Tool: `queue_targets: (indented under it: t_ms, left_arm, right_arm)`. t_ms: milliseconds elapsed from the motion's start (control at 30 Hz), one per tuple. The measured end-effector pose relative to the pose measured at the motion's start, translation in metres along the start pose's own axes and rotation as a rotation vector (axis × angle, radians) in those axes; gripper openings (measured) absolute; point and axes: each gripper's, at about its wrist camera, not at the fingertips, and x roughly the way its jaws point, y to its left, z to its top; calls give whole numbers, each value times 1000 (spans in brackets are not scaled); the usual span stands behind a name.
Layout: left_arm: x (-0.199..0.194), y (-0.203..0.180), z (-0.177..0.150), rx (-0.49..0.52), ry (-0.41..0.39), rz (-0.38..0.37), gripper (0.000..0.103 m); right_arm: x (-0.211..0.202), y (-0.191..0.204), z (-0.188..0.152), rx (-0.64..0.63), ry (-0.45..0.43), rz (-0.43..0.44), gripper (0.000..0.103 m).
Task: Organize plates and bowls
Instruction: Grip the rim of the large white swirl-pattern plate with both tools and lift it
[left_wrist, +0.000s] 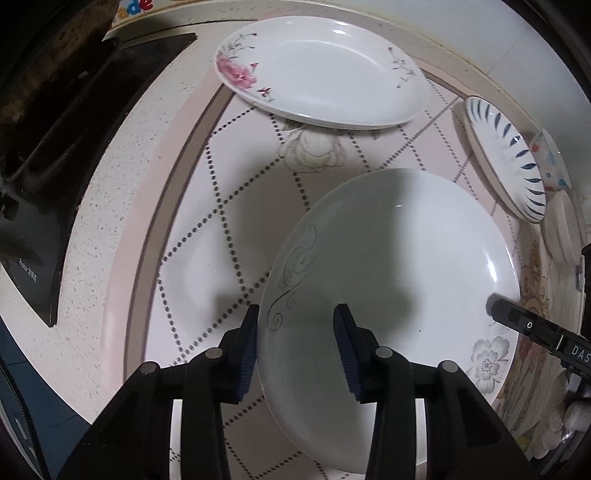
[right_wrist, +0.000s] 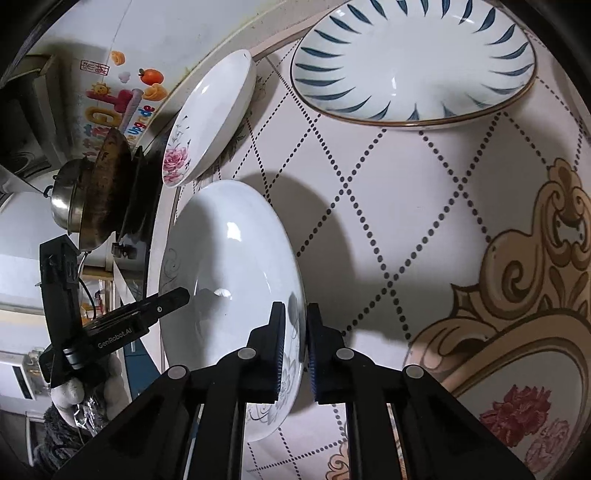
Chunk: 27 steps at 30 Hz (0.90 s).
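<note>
Nearest, the right gripper (right_wrist: 295, 343) clamps its jaws on the grey-flowered plate (right_wrist: 229, 266)'s rim. The left gripper (left_wrist: 295, 350) straddles the opposite rim, jaws narrowed, seemingly not pressing, likely for a steady 2-handed lift off the desk (right_wrist: 406, 206). Beyond lie the pink-flowered plate (left_wrist: 317, 74) and blue-striped plate (right_wrist: 413, 59).

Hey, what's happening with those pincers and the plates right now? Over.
Right gripper shut on grey-flower plate rim. Left gripper straddles opposite rim, not yet pinching. Pink-flower plate, blue-striped plate apart.

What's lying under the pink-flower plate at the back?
The pink-flower plate sits on the patterned mat; a printed flower motif pokes out from under its near edge. Anything under its centre is covered.
</note>
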Motion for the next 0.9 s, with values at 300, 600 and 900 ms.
queue_targets:
  t_ms: [300,600,900]
  left_arm:
    - [-25,-43,-19,66,-46,-50,37]
    - [-15,-102,-19,147,-17,-102,37]
    - [8,-148,-16,222,15,-103,37]
  right_arm:
    - [-50,-22,-17,16,-45,-14,13]
    - [-117,-69,-49,69,-121,-40,13]
    - [-138,-120,-70,158,-153,-82,13]
